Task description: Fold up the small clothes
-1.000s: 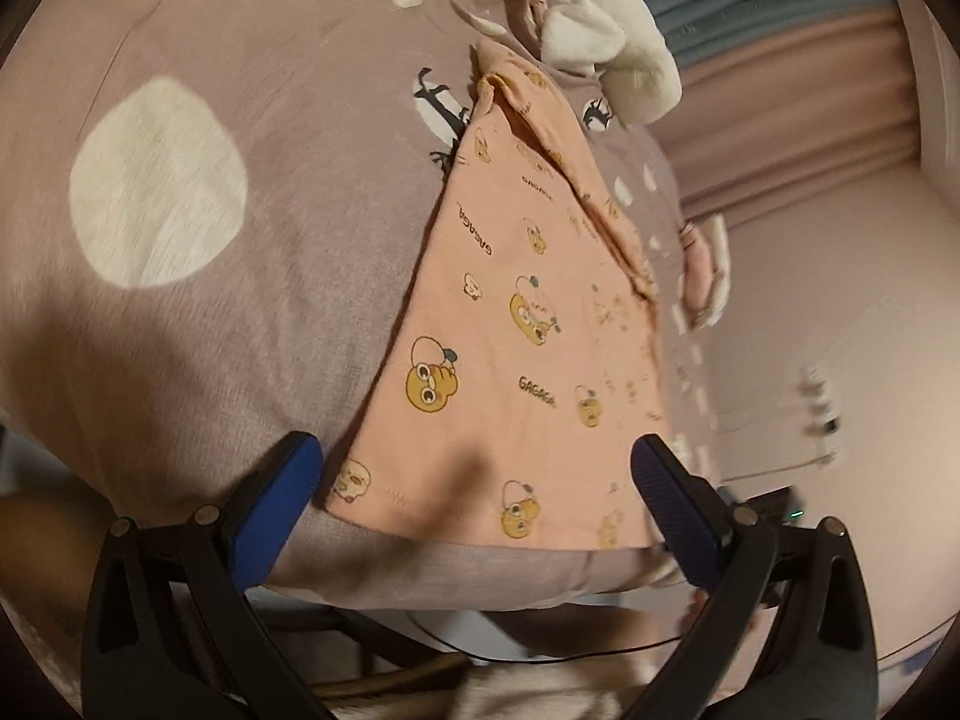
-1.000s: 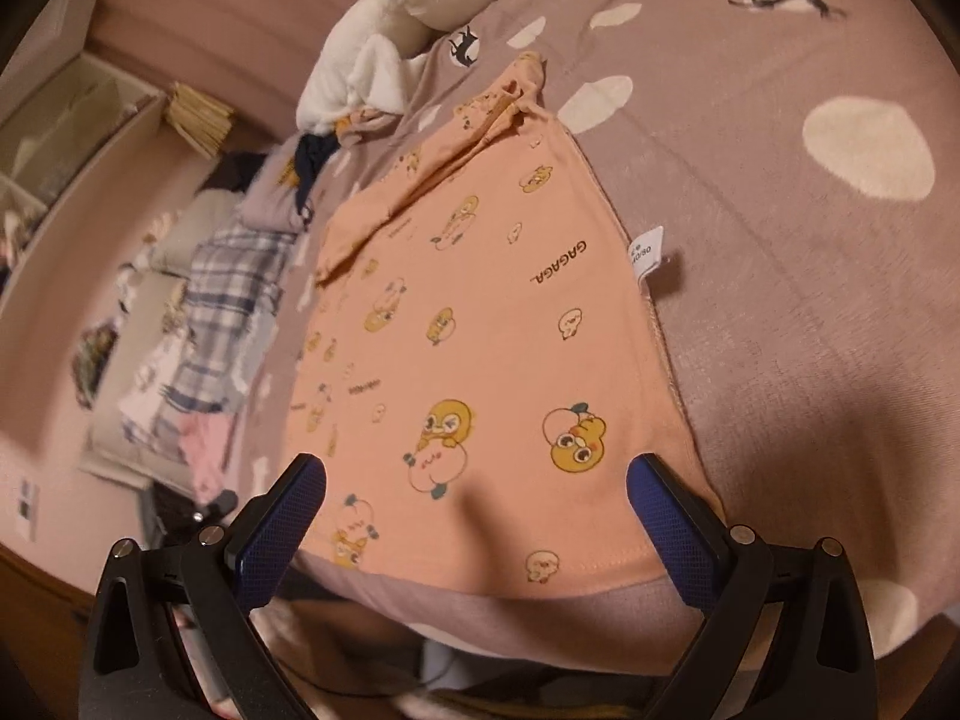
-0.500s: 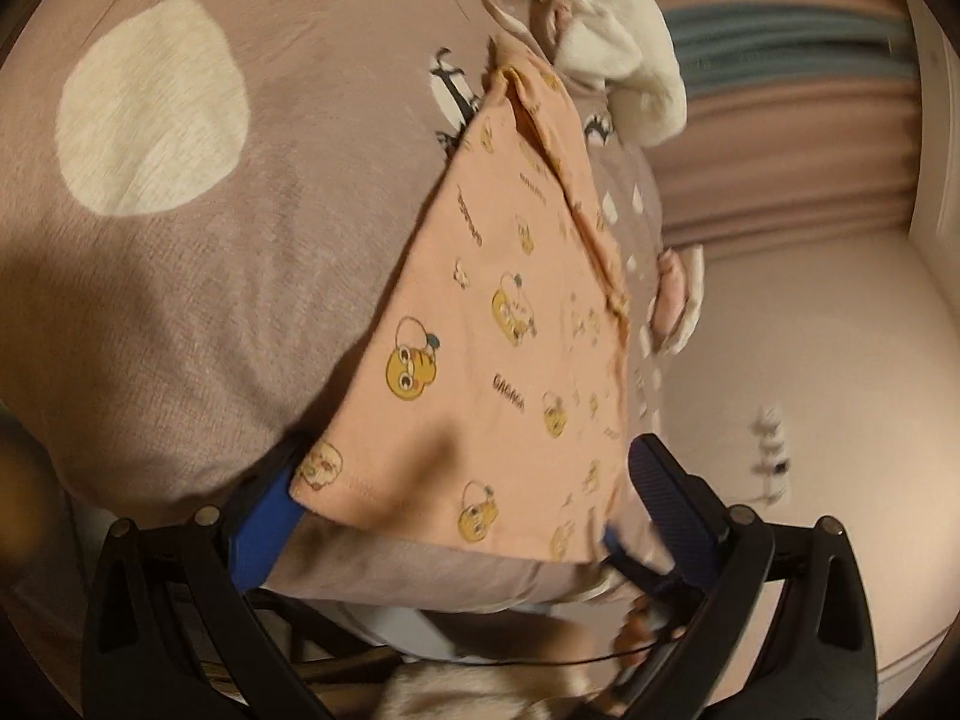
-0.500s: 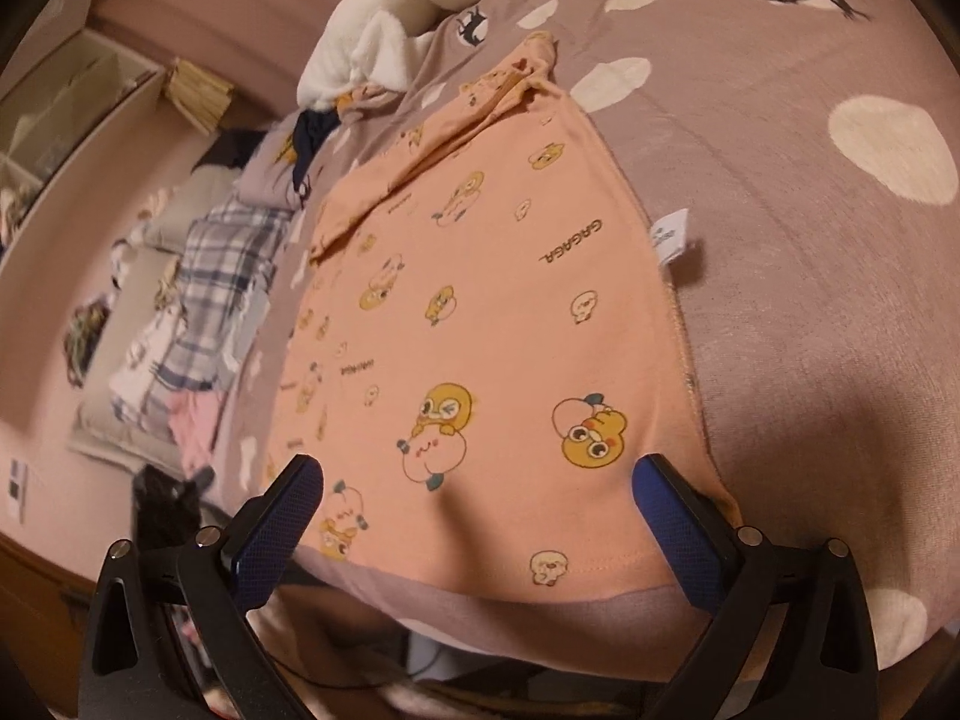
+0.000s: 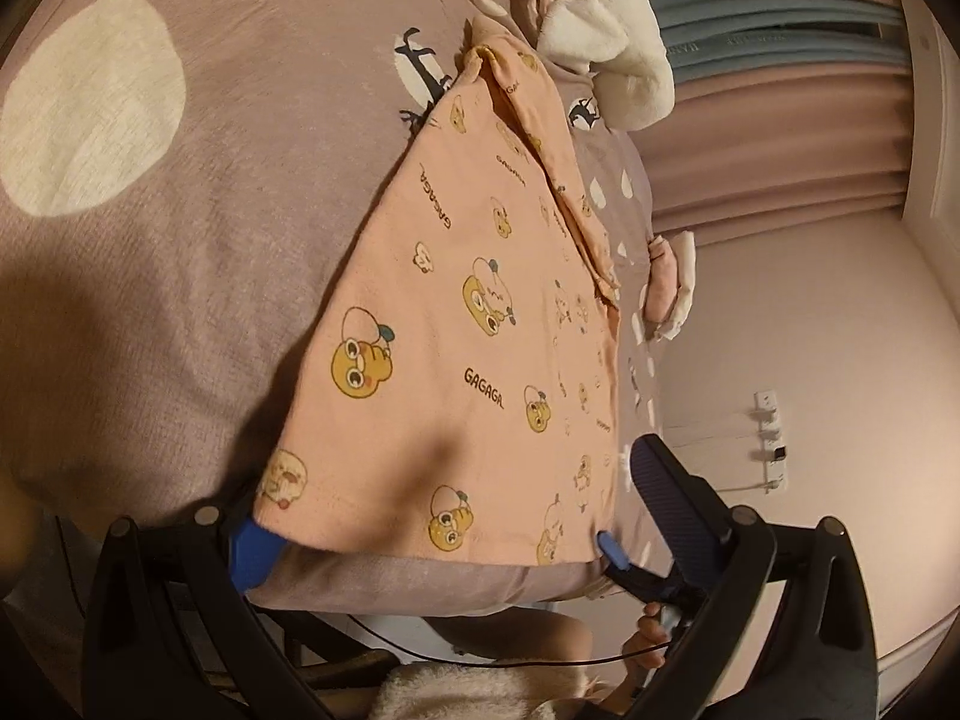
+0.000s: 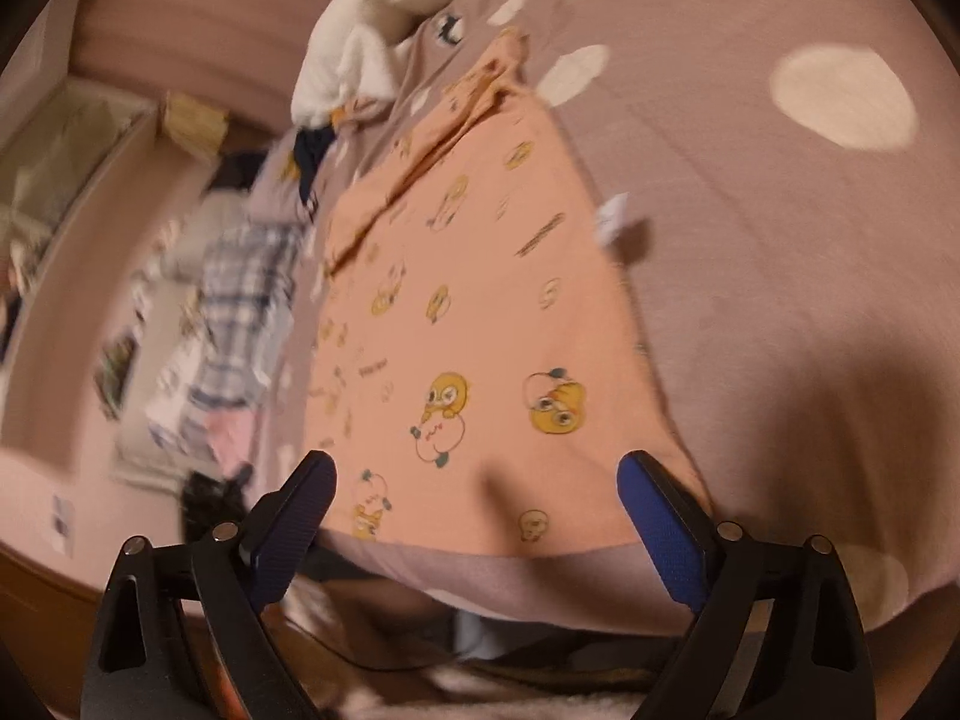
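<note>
Looking along the left tool [image 5: 450, 516], the wrist view shows a peach garment [image 5: 474, 324] printed with yellow cartoon ducks and the word GAGAGA, spread flat on a mauve bedspread [image 5: 198, 192] with cream spots. Its hem lies at 6 o'clock, nearest the camera, and its gathered top points toward 12 o'clock, where a white fluffy item [image 5: 606, 42] rests. The left tool's fingers stand wide apart: the blue pad [image 5: 255, 552] at 7 o'clock is partly tucked under the hem's near corner, while the other sits at 4 o'clock off the cloth. Between them, just below the hem's other corner, the blue tip of the second tool [image 5: 612, 549] shows, with the person's hand [image 5: 645, 648] behind it. Pink curtains [image 5: 774, 120] hang at 2 o'clock. In the right wrist view, which is blurred, the same peach garment [image 6: 480, 312] fills the middle, hem at 6 o'clock, a small white tag [image 6: 613, 217] jutting from its edge at 1 o'clock. The right tool [image 6: 477, 510] is spread wide, both pads framing the hem, gripping nothing. A plaid cloth [image 6: 240, 312] lies at 9 o'clock beyond the bed's edge.
</note>
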Action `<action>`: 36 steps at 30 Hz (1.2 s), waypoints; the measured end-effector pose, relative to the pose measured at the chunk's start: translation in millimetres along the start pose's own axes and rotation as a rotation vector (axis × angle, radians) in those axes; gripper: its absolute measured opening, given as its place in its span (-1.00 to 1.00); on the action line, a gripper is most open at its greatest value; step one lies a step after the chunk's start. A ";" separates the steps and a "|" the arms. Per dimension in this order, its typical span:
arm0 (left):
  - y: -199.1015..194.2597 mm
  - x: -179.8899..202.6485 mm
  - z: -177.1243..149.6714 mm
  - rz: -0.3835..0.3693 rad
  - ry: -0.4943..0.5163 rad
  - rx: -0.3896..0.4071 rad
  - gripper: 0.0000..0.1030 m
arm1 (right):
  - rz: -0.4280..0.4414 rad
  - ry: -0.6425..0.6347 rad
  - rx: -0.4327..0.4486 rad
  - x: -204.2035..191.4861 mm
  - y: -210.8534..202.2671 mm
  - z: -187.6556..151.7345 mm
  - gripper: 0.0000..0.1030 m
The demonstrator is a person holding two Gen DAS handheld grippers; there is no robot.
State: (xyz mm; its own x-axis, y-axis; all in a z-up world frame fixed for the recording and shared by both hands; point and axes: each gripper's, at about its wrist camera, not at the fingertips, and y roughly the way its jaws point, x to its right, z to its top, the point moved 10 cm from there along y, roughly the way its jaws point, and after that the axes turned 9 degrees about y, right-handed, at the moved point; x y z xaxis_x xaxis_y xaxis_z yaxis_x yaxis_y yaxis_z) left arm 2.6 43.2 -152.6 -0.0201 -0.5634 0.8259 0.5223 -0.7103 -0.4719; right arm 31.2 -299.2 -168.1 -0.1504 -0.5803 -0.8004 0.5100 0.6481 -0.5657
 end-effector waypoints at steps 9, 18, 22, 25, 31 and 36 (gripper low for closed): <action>-1.3 -0.8 -0.3 -0.023 -0.003 -0.017 0.99 | -0.130 -0.038 0.058 14.0 -20.3 -0.3 0.85; 7.9 7.2 -9.3 0.109 0.155 -0.029 0.99 | 0.045 0.067 0.040 25.4 -14.9 9.6 0.90; 15.5 9.7 -13.9 0.179 0.244 -0.050 0.99 | 0.098 0.046 -0.009 11.9 -5.7 3.7 0.90; 18.1 7.8 -12.4 0.202 0.244 -0.034 0.99 | 0.056 0.008 -0.007 6.3 0.0 0.4 0.90; 9.9 -0.3 -2.1 0.054 0.091 -0.008 0.97 | 0.069 0.000 0.020 5.6 1.9 3.0 0.90; 1.8 -13.3 2.9 -0.022 -0.052 0.000 0.86 | 0.034 -0.029 0.051 3.1 5.3 5.6 0.83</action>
State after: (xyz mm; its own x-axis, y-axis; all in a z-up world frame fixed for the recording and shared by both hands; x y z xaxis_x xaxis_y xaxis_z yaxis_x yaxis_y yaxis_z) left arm 6.3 50.7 -163.6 0.0130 -0.5252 0.8509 0.5225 -0.7219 -0.4536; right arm 38.2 -300.4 -172.5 -0.1074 -0.5729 -0.8126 0.5567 0.6425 -0.5266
